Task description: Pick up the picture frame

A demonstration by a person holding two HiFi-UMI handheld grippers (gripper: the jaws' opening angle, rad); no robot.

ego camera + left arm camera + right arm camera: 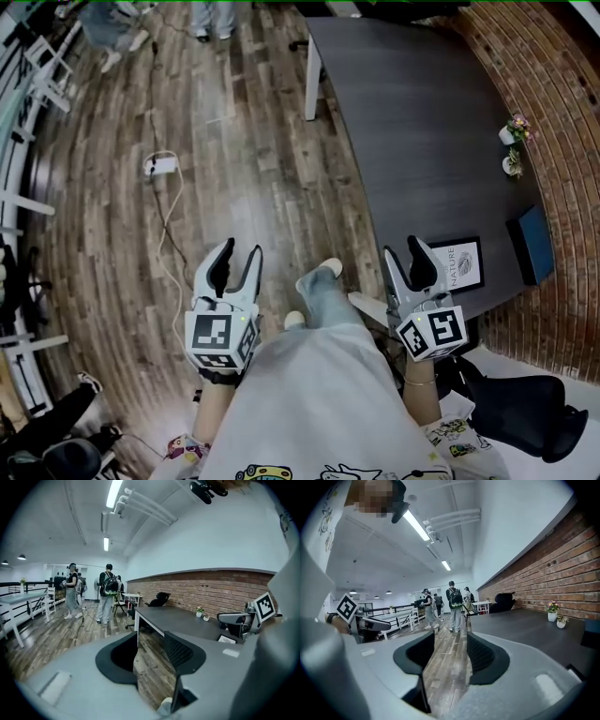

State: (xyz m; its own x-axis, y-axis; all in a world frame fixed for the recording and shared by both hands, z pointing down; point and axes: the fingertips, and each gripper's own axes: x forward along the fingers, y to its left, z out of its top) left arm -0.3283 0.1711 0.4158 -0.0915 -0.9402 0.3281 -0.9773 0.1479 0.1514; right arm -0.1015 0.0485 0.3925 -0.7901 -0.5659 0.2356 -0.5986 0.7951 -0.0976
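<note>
Approaching is the step in hand: the left gripper (239,251) and right gripper (403,251) are hanging short of the table (422,141), jaws spread wide, nothing between them. The picture frame (459,264) is lying flat by the table's near edge, just beside the right gripper, which is likely needing to swing over the frame's rim and close.

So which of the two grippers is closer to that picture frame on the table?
The right gripper, just beside the picture frame; the left gripper hangs over the floor.
</note>
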